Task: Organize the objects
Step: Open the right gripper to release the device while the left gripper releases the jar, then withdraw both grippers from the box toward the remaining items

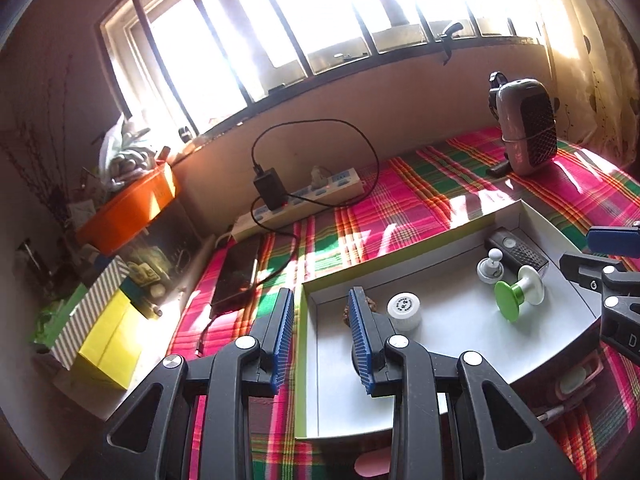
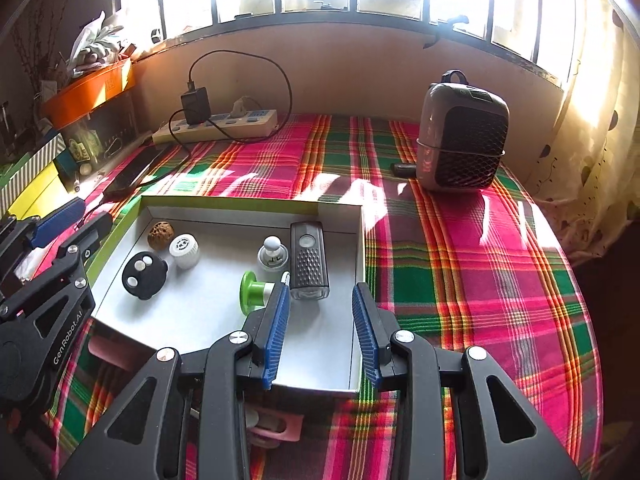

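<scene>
Plaid woven cloth [image 2: 460, 260]; shallow rectangular tray [image 2: 362, 240]

Black linkage grippers [image 2: 322, 334] — blue ribbed pads, silver screws.

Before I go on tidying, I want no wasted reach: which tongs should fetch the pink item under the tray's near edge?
Probably the right tongs: open and empty, with the pink item just beneath them. The left tongs sit over the tray's far-left edge.

White tray [image 2: 362, 240] w/ grater [image 2: 309, 260], green knob [image 2: 252, 292], walnut [image 2: 161, 234] inside.
</scene>
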Motion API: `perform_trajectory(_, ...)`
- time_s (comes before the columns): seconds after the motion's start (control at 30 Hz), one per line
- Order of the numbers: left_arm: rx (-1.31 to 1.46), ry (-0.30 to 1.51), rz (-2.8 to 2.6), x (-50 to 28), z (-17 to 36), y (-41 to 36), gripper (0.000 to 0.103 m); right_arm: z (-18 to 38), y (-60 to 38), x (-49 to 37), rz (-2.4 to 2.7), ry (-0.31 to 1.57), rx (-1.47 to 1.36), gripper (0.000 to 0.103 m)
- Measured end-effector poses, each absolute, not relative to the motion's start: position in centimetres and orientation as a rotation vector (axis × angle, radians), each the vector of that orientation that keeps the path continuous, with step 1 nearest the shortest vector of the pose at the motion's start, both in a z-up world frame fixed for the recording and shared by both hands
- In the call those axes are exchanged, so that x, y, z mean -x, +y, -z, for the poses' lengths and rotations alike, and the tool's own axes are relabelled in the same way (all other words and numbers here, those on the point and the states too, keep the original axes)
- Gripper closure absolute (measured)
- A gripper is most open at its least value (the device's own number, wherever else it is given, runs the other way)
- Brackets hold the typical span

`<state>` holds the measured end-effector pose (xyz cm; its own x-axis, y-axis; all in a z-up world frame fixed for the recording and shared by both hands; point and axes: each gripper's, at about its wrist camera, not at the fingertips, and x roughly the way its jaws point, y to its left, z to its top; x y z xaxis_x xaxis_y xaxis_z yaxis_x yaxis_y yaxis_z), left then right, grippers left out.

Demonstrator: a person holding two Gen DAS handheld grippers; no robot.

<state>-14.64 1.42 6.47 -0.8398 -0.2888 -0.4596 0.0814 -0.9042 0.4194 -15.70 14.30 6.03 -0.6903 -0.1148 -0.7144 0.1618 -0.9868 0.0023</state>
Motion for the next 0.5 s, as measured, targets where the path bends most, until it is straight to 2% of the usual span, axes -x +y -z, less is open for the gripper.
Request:
perform_trajectory(0.23, -0.589, -0.694, 2.715, 12.2, -7.8, 1.9, 0.076, -6.4, 14.6, 13.9, 2.773, 0.079, -1.139, 0.069)
perform_trajectory(0.5, -0.577, -0.728, 2.707, 10.6, -7.5, 2.1, 0.077, -6.1, 15.0, 12.4, 2.773, 0.058, -1.143, 0.069)
